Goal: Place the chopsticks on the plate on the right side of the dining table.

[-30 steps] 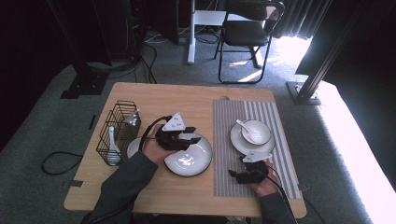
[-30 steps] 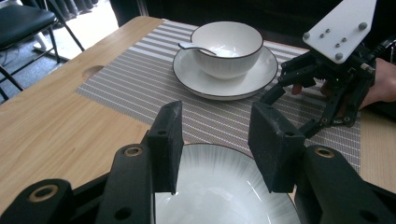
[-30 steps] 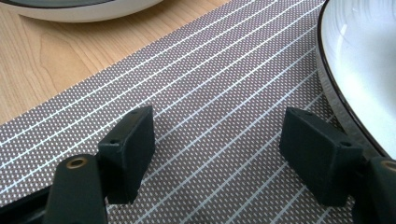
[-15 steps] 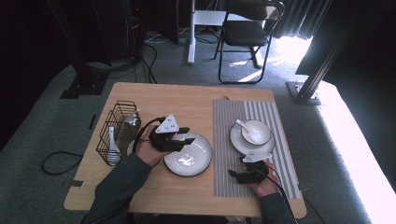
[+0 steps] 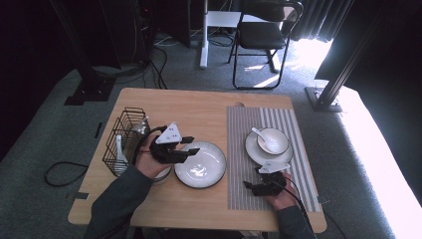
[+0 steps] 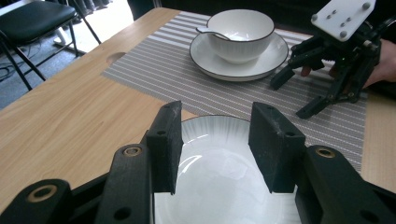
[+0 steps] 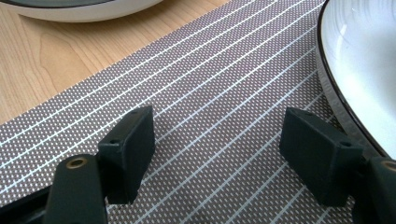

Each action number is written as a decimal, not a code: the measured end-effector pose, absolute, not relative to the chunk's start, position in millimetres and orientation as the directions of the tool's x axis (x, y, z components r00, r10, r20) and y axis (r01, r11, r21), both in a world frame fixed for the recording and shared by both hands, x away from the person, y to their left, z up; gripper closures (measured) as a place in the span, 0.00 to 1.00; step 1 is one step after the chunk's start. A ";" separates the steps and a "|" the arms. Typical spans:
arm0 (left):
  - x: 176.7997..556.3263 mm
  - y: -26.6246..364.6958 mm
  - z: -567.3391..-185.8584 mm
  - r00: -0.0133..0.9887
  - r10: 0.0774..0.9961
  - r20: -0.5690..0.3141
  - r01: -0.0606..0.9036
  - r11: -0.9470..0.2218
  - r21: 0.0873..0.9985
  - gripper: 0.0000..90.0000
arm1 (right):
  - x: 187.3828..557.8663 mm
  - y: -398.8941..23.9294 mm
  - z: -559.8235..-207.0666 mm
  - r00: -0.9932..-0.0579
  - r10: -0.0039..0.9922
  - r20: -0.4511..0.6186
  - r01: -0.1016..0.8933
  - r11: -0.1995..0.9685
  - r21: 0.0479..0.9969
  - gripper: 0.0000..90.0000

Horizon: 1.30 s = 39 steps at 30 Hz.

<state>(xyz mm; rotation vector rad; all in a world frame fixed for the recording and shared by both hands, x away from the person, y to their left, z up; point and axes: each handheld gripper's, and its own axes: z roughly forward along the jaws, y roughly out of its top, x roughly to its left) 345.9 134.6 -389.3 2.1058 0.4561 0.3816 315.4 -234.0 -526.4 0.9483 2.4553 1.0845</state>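
Note:
A white plate with a dark rim lies on the wooden table, just left of a striped placemat. My left gripper hovers over the plate's left rim, jaws open with nothing between the pads. In the left gripper view the plate lies below the open left gripper. My right gripper rests low on the placemat's front part, open and holding nothing. The right gripper view shows its open jaws over the placemat.
A white bowl with a spoon sits on a saucer on the placemat. A black wire basket with utensils stands at the table's left. A small white dish lies under my left hand. A chair stands beyond the table.
My left gripper has drifted left, from over the plate's middle toward its left rim. The plate and my right gripper have stayed put.

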 end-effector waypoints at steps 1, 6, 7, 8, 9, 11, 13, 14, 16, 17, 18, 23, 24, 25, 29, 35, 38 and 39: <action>345.0 135.7 -388.6 0.882 0.460 0.100 0.172 -0.513 0.841 0.62 | 315.4 -234.0 -526.4 -0.740 0.673 -0.002 0.452 0.499 0.740 0.29; 341.0 140.8 -385.6 0.883 0.458 0.101 0.170 -0.515 0.840 0.61 | 315.3 -234.0 -526.4 -0.740 0.673 -0.001 0.452 0.499 0.739 0.29; 340.6 141.8 -385.3 0.885 0.457 0.095 0.173 -0.509 0.843 0.61 | 315.3 -234.0 -526.4 -0.740 0.673 -0.001 0.452 0.499 0.739 0.29; 340.1 142.9 -384.9 0.885 0.457 0.091 0.175 -0.507 0.844 0.61 | 315.3 -234.0 -526.4 -0.740 0.673 -0.001 0.453 0.499 0.739 0.29; 339.7 143.4 -384.6 0.884 0.457 0.092 0.175 -0.508 0.843 0.61 | 315.3 -234.0 -526.4 -0.740 0.673 -0.001 0.452 0.499 0.739 0.29; 338.3 144.6 -383.3 0.887 0.453 0.090 0.174 -0.507 0.844 0.61 | 315.3 -234.0 -526.4 -0.740 0.673 -0.001 0.453 0.499 0.739 0.29; 337.0 145.4 -381.9 0.889 0.449 0.092 0.170 -0.509 0.844 0.61 | 315.3 -234.0 -526.4 -0.740 0.673 -0.001 0.453 0.498 0.739 0.29; 336.4 145.8 -381.3 0.890 0.448 0.089 0.171 -0.507 0.845 0.61 | 315.4 -234.0 -526.4 -0.740 0.673 -0.001 0.453 0.498 0.739 0.29; 335.8 146.9 -379.9 0.890 0.448 0.089 0.172 -0.509 0.844 0.61 | 315.4 -234.0 -526.4 -0.740 0.673 -0.001 0.452 0.498 0.739 0.29; 335.3 147.6 -379.3 0.890 0.448 0.088 0.172 -0.507 0.844 0.61 | 315.4 -234.0 -526.4 -0.740 0.673 -0.001 0.453 0.499 0.739 0.29; 335.1 148.5 -378.6 0.891 0.446 0.088 0.170 -0.508 0.844 0.61 | 315.4 -234.0 -526.4 -0.740 0.673 -0.001 0.453 0.499 0.739 0.29; 333.6 153.9 -376.5 0.890 0.448 0.090 0.171 -0.509 0.844 0.61 | 314.8 -233.6 -526.1 -0.739 0.674 -0.005 0.450 0.500 0.740 0.29; 333.4 154.6 -376.2 0.890 0.448 0.090 0.172 -0.510 0.843 0.61 | 314.5 -233.4 -526.1 -0.739 0.674 -0.008 0.449 0.501 0.740 0.29; 332.7 155.6 -375.8 0.890 0.448 0.091 0.171 -0.512 0.842 0.61 | 314.3 -233.3 -526.0 -0.739 0.673 -0.012 0.446 0.503 0.741 0.29; 330.6 159.6 -373.9 0.890 0.447 0.094 0.169 -0.514 0.841 0.62 | 314.3 -231.9 -524.9 -0.751 0.660 -0.008 0.439 0.508 0.741 0.29; 328.9 167.3 -369.6 0.883 0.459 0.095 0.171 -0.504 0.847 0.64 | 315.6 -228.5 -523.1 -0.761 0.649 -0.016 0.430 0.522 0.737 0.29; 328.5 170.5 -367.6 0.880 0.464 0.099 0.170 -0.504 0.847 0.64 | 316.9 -228.0 -522.1 -0.763 0.646 -0.012 0.428 0.520 0.739 0.29; 328.4 171.7 -366.8 0.880 0.465 0.102 0.169 -0.507 0.845 0.64 | 317.8 -227.6 -521.7 -0.765 0.643 -0.014 0.426 0.523 0.738 0.29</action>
